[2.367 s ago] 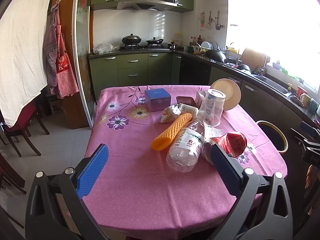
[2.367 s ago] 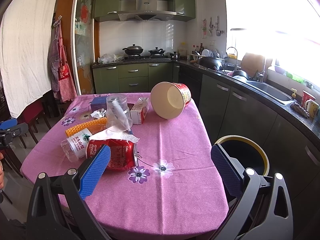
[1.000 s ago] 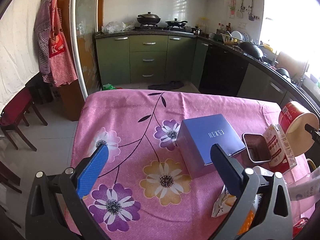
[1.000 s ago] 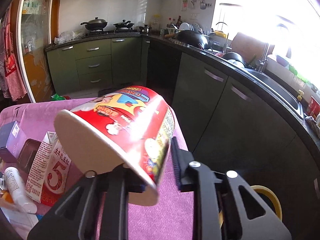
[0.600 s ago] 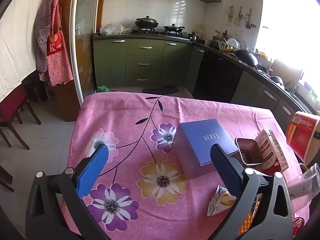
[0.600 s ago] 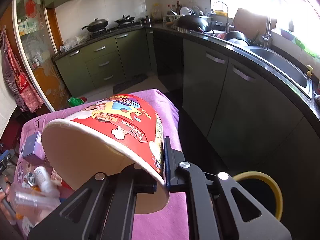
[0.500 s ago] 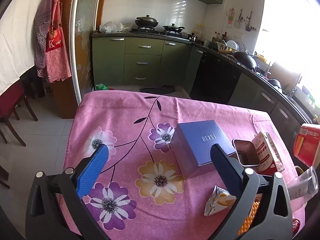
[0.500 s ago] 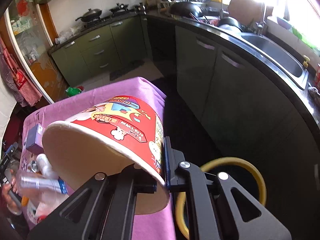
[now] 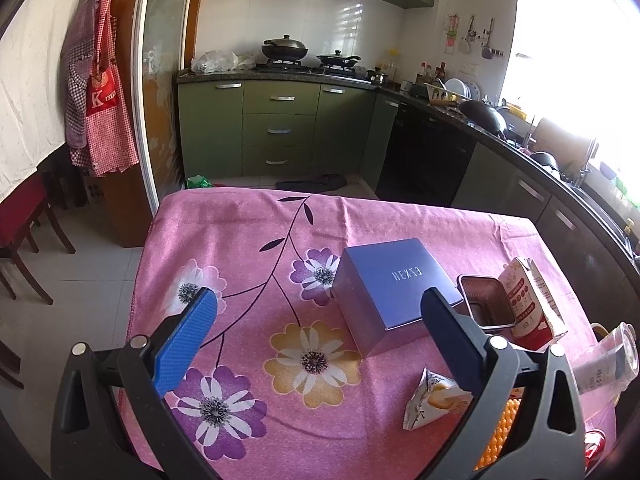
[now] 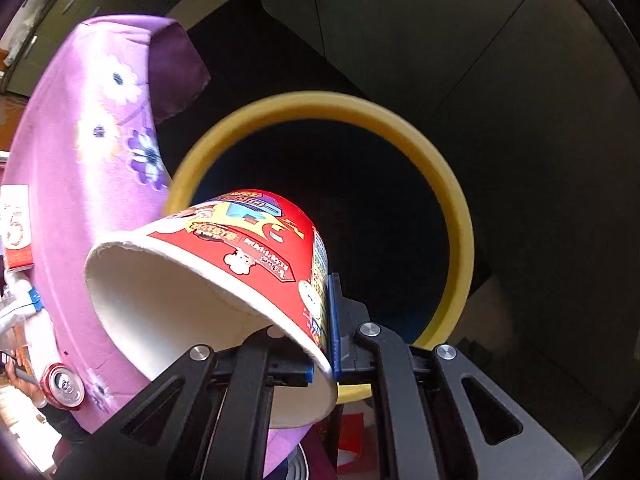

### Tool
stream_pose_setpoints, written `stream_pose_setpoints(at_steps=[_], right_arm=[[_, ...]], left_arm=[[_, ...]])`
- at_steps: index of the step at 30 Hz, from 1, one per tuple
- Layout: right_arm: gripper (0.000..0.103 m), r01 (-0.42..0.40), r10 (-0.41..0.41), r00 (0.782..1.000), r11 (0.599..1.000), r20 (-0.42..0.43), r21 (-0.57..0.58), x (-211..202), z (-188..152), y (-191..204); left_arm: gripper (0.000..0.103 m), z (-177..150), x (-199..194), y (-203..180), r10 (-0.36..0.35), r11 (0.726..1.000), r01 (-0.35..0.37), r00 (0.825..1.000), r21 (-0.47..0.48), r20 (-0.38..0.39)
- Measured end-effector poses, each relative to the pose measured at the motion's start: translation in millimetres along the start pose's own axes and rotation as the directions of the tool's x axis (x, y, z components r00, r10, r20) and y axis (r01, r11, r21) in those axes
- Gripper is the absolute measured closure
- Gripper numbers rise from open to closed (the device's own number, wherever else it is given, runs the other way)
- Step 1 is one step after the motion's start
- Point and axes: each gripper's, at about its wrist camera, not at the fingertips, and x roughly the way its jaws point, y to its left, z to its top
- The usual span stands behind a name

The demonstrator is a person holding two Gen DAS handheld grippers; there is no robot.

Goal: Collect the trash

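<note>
My right gripper (image 10: 320, 364) is shut on the rim of a red paper noodle cup (image 10: 224, 256) and holds it tilted above the yellow-rimmed trash bin (image 10: 460, 220) beside the table. My left gripper (image 9: 316, 332) is open and empty above the pink flowered tablecloth (image 9: 240, 248). Trash on the table in the left wrist view: a snack wrapper (image 9: 432, 400), a red and white carton (image 9: 528, 300), a clear plastic cup (image 9: 608, 356), an orange foam net (image 9: 496, 428). A red can (image 10: 62, 386) lies at the table edge in the right wrist view.
A blue box (image 9: 392, 284) and a small dark tin (image 9: 484, 308) sit on the table. Green kitchen cabinets (image 9: 276, 132) and a dark counter (image 9: 520, 152) stand behind. A red chair (image 9: 20, 224) is at the left. Dark cabinet fronts (image 10: 440, 32) surround the bin.
My right gripper has carried the noodle cup off the table and tipped down over the trash bin. My left gripper has barely moved and stays open.
</note>
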Motion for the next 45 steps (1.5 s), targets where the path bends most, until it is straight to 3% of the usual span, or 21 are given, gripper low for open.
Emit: stream_pose_setpoints(at_steps=[1, 4, 9, 16, 25, 30, 39, 43, 45], right_arm=[[0.092, -0.009, 0.010, 1.000, 1.000, -0.013, 0.015, 6.2, 3.2, -4.2], [0.064, 0.019, -0.019, 1.000, 0.999, 0.001, 0.049, 13.1, 12.1, -13.6], [0.064, 0.028, -0.033, 0.997, 0.997, 0.065, 0.075, -5.9, 16.1, -25.2], [0.064, -0.059, 0.062, 0.982, 0.998, 0.179, -0.020, -48.1, -4.1, 17.3], [0.063, -0.135, 0.167, 0.969, 0.975, 0.181, -0.175, -52.7, -39.8, 83.0], [0.063, -0.150, 0.186, 0.968, 0.967, 0.171, -0.207, -41.7, -54.7, 112.1], [0.062, -0.174, 0.210, 0.965, 0.960, 0.156, -0.218, -31.0, -60.6, 103.3], [0.060, -0.184, 0.221, 0.963, 0.958, 0.154, -0.221, -29.4, -60.1, 91.9], [0.060, -0.190, 0.226, 0.962, 0.957, 0.153, -0.220, -28.1, -62.1, 89.5]], left_arm=[[0.006, -0.2, 0.4, -1.3, -0.001, 1.000, 0.001, 1.000, 0.003, -0.003], [0.006, -1.5, 0.5, -4.6, -0.008, 1.000, 0.008, 1.000, 0.011, -0.009], [0.006, -2.2, 3.3, -7.9, -0.018, 0.999, 0.018, 1.000, 0.028, -0.023], [0.006, -2.0, 9.8, -16.5, -0.062, 0.997, 0.064, 0.996, 0.032, -0.069], [0.006, 20.3, 35.3, -63.8, 0.076, 0.990, -0.057, 0.985, 0.126, -0.152], [0.006, 37.9, 64.8, -76.8, 0.133, 0.991, -0.118, 0.950, 0.069, -0.284], [0.008, 34.5, 116.9, -64.8, 0.121, 0.982, -0.181, 0.833, -0.060, -0.539], [0.028, 28.1, 125.8, -60.7, 0.118, 0.979, -0.191, 0.809, -0.068, -0.576], [0.028, 26.1, 128.4, -58.1, 0.113, 0.979, -0.191, 0.806, -0.076, -0.581]])
